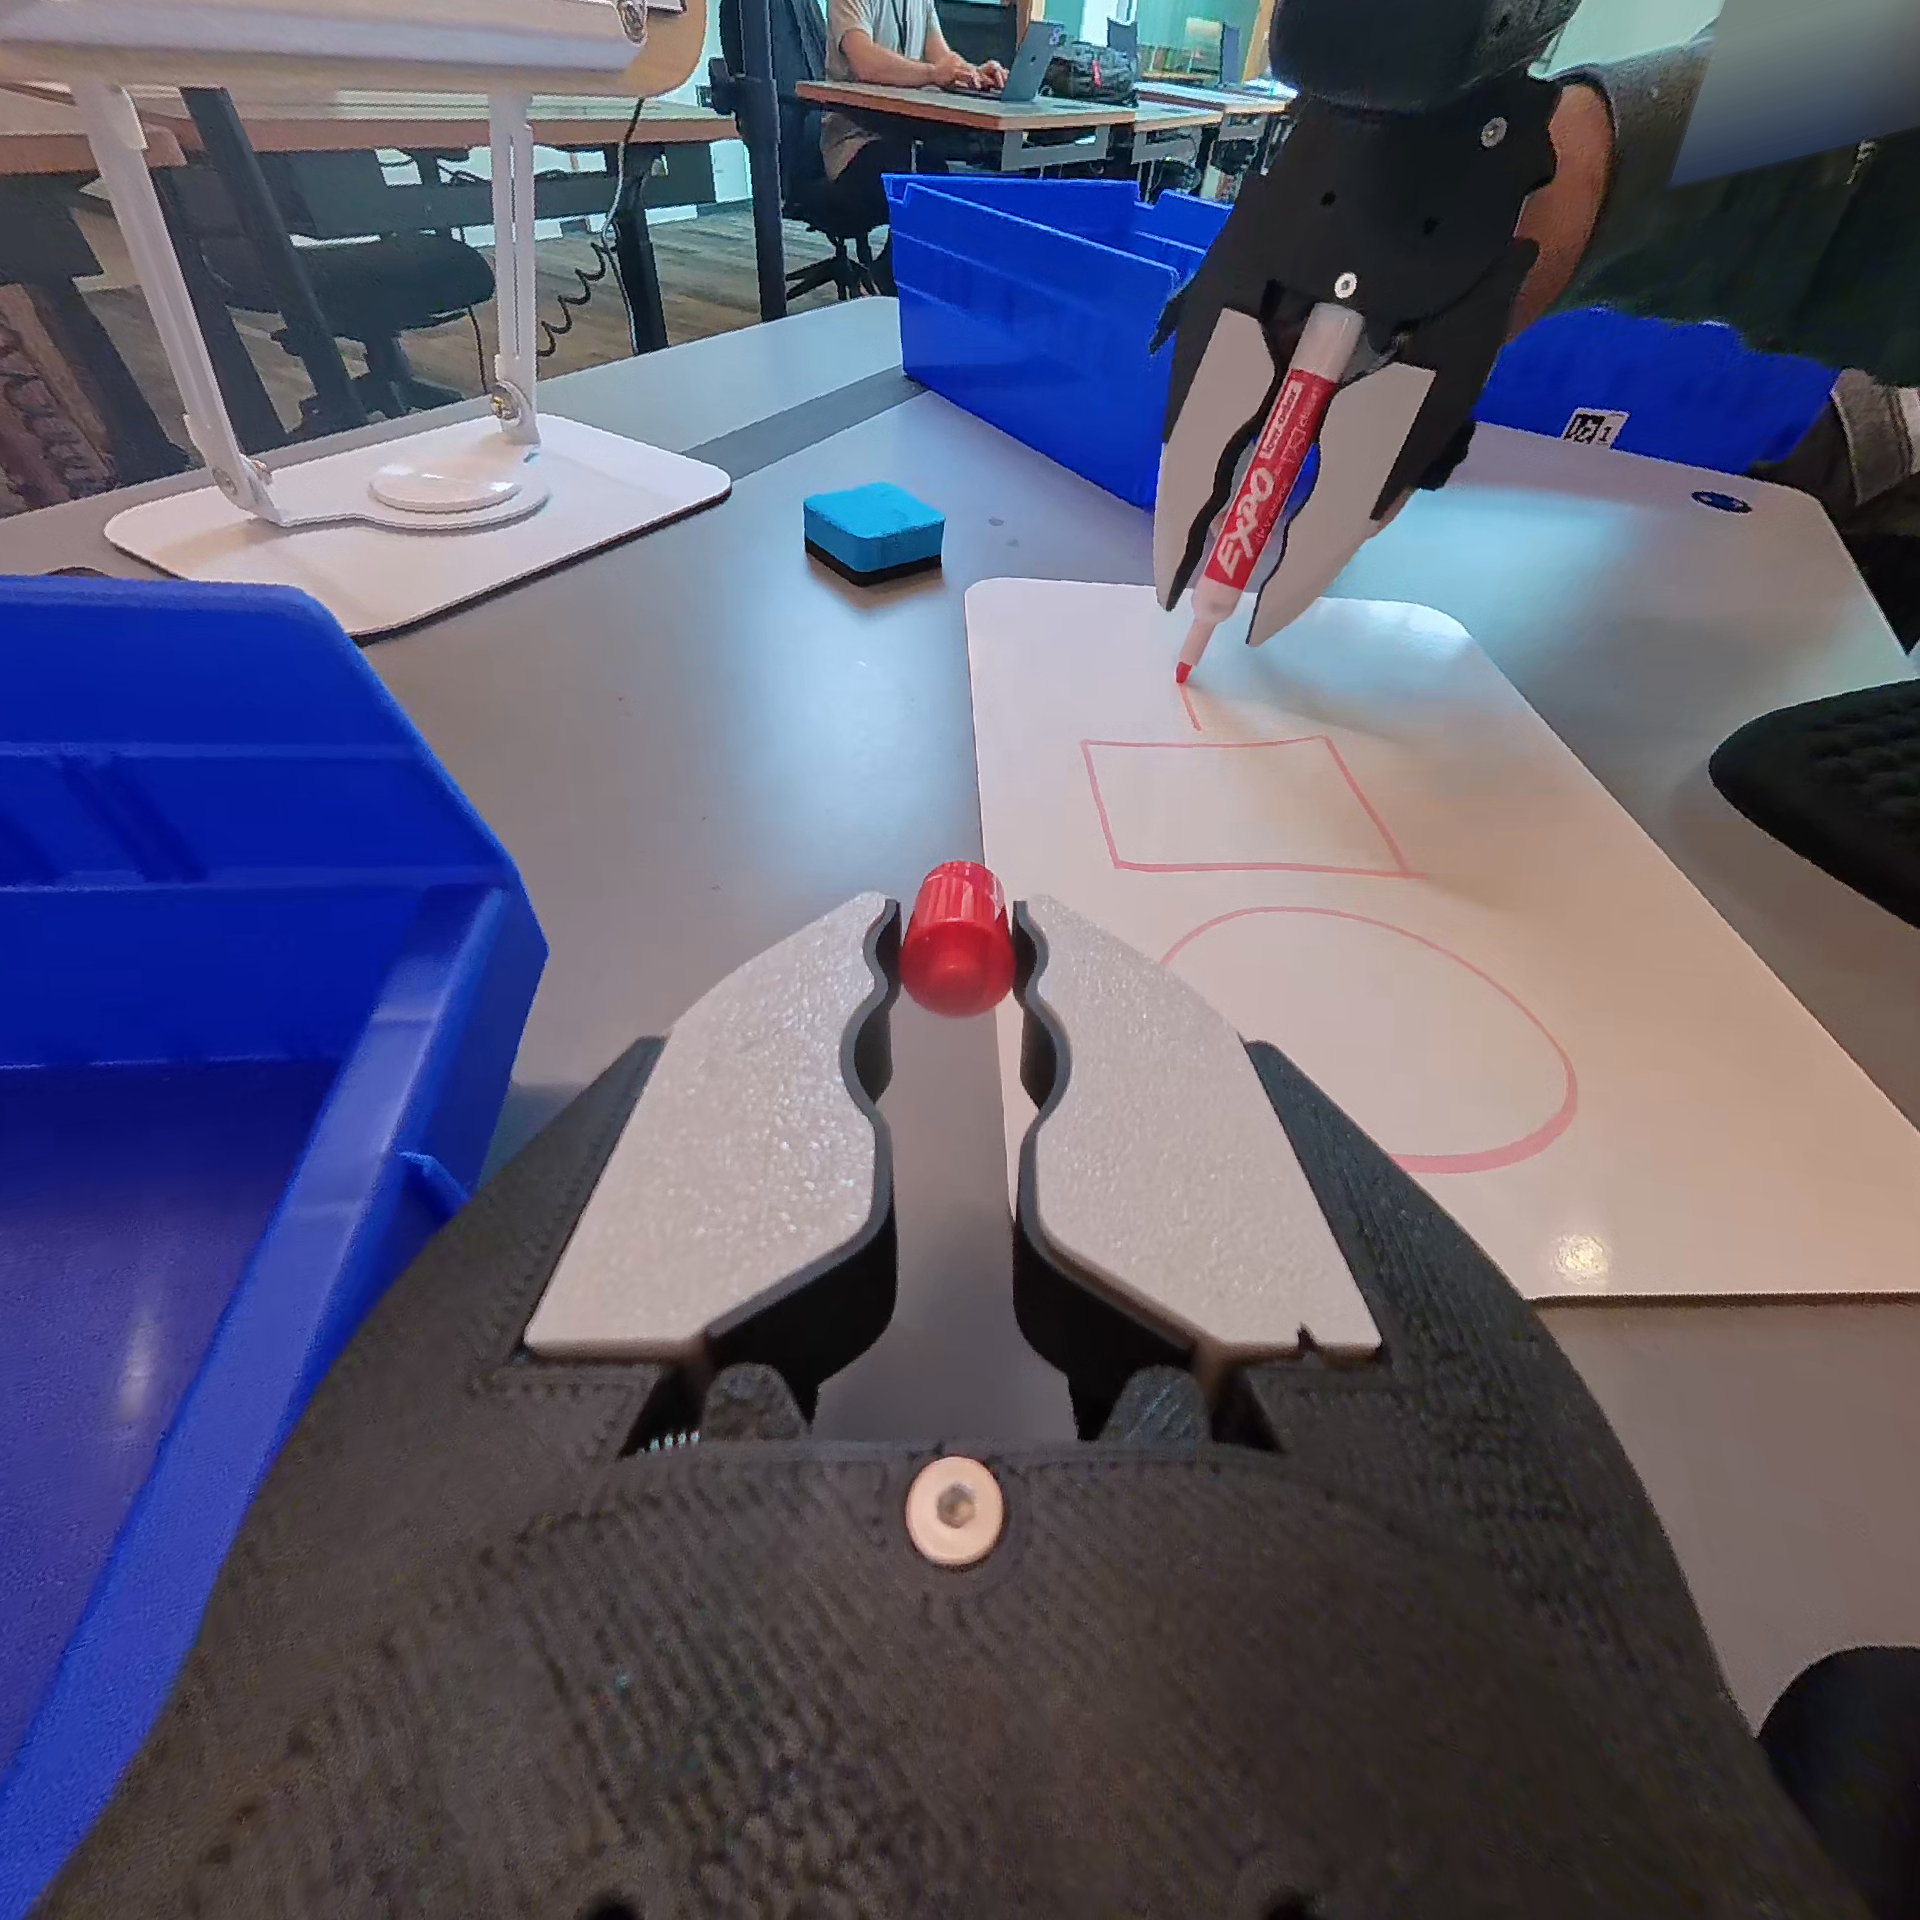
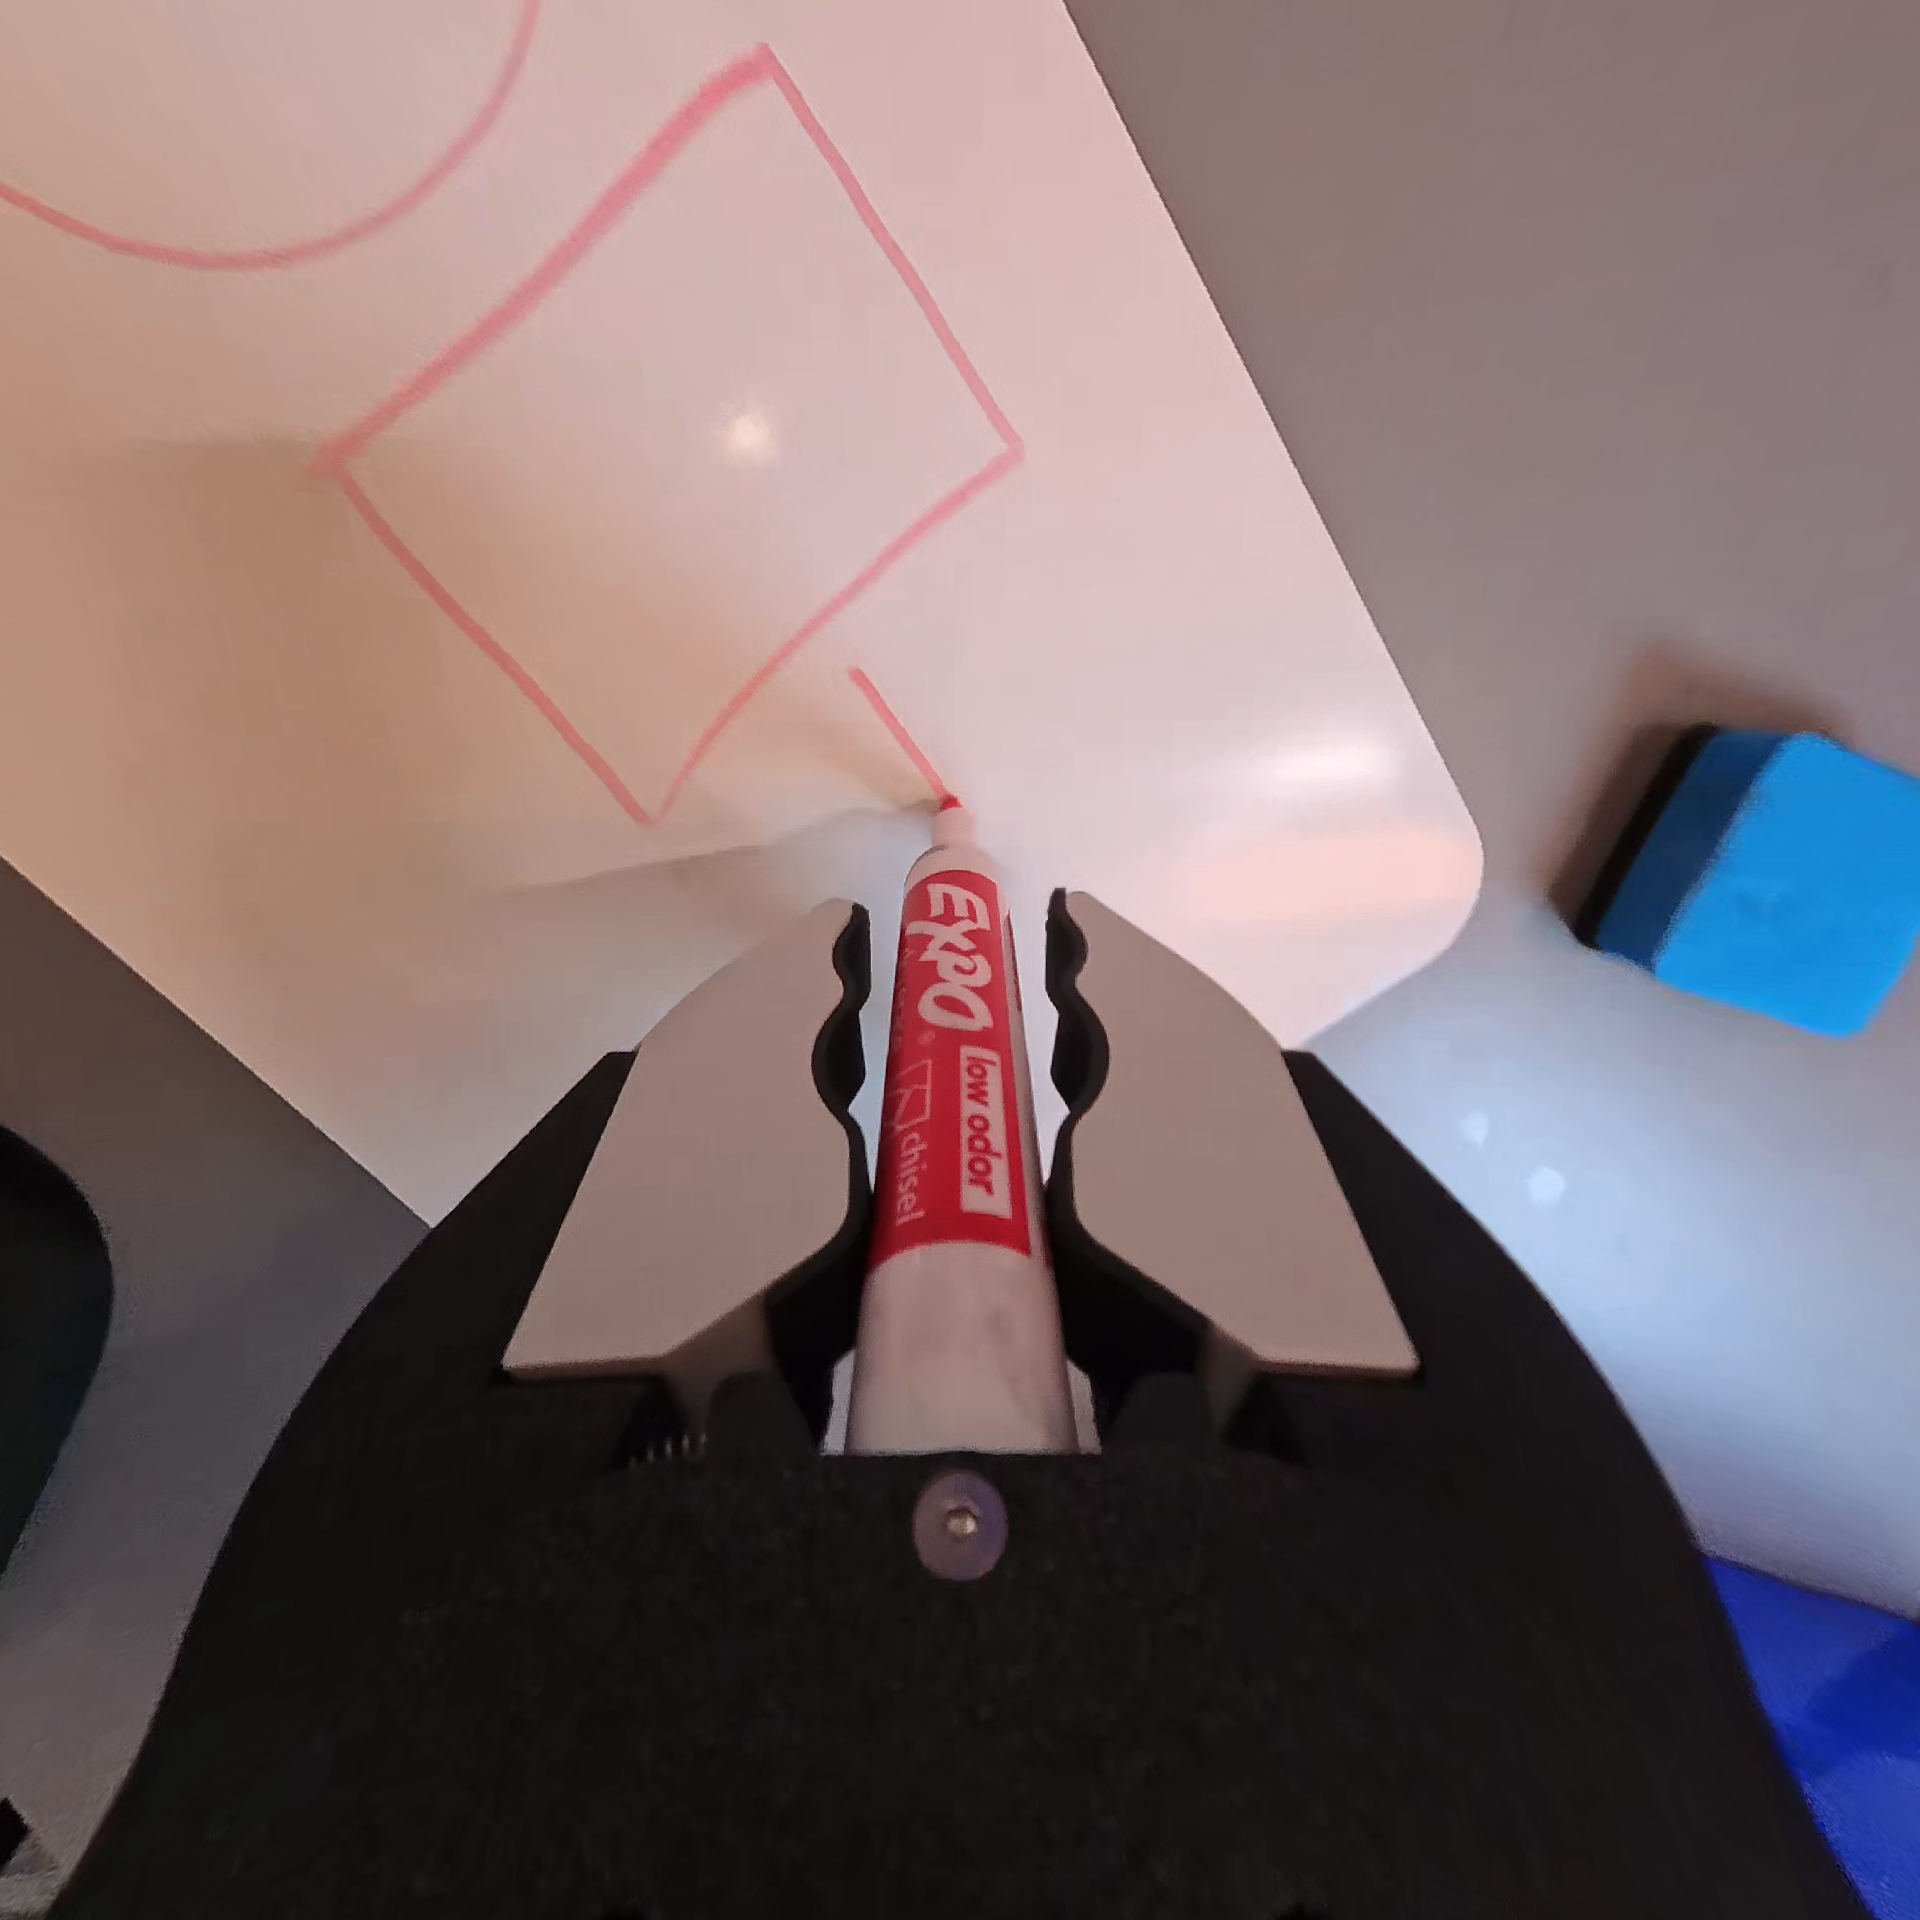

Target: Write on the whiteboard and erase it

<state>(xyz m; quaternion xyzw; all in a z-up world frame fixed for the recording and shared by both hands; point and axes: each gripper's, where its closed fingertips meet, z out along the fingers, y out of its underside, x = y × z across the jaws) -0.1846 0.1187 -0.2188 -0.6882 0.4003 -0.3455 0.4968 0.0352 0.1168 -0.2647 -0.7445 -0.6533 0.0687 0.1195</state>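
Right gripper (image 2: 951,909) pinches a red-labelled marker (image 2: 951,1091) lengthwise between its jaws, barrel running back into the gripper body, tip pointing forward and down. Marker tip touches the whiteboard (image 2: 1195,644) at the end of a short red stroke (image 2: 899,732), just beside one corner of a drawn red square (image 2: 665,436). Part of a red circle (image 1: 1371,1039) lies farther along the board; the square sits between it and the tip.

Left gripper (image 1: 954,909) holds the red marker cap (image 1: 956,951) at its fingertips — jaws closed on it from both sides, over the grey table (image 1: 675,727) at the near left edge of the whiteboard.

Whiteboard lies flat on the table. Blue eraser (image 1: 873,530) with a black underside rests on the table just off the board's far corner, apart from both grippers. Blue bin (image 1: 208,935) at left, another blue bin (image 1: 1018,312) behind the eraser — a white stand (image 1: 416,509) sits at far left.
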